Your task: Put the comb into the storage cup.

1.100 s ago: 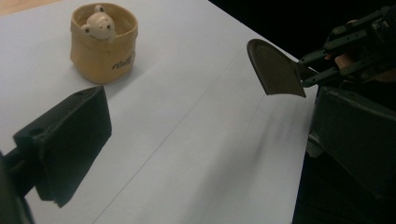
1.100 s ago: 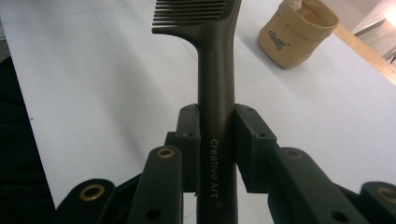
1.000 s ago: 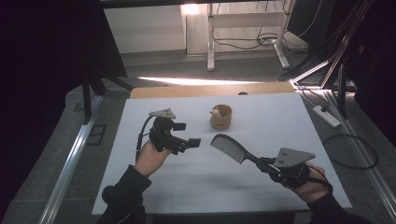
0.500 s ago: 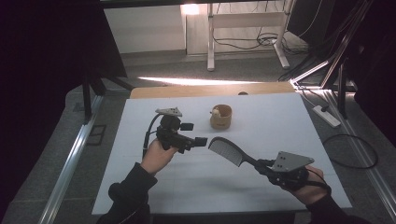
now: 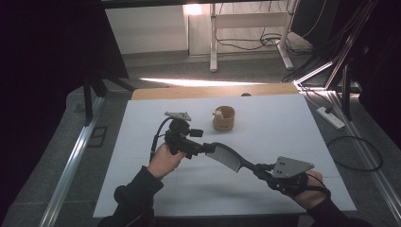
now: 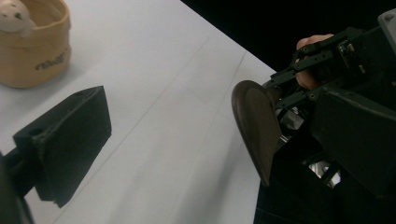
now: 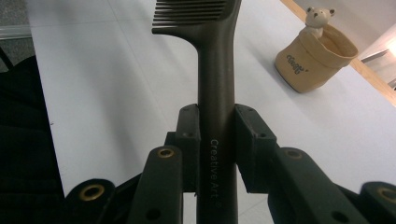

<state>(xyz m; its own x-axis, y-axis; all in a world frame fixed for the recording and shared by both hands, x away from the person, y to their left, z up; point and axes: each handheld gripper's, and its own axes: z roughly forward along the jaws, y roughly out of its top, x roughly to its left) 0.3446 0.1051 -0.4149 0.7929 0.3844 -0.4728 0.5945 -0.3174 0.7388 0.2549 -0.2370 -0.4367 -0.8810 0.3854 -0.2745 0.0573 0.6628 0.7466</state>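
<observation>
White table [image 5: 142, 189], two hand-held grippers over its near half. Right gripper [image 5: 265, 171] — jaws clamped on the handle of a dark comb [image 5: 229, 158]; in the right gripper view the pads press both sides of the handle, which reads "Creative Art", and the comb [image 7: 215, 70] runs straight out ahead with its teeth at the far end. From above, the comb is off the table surface, slanting up and to the left, toothed head toward the left gripper [image 5: 208, 148]. Left gripper's jaws stand apart; in its own view one jaw is at the left, and the comb's rounded head [image 6: 256, 126] sits edge-on beside the other jaw — whether it touches that pad cannot be told. Tan pouch [image 5: 223, 118] with a small bear figure [image 7: 319, 19] in it stands further back on the table, well apart from both grippers.
</observation>
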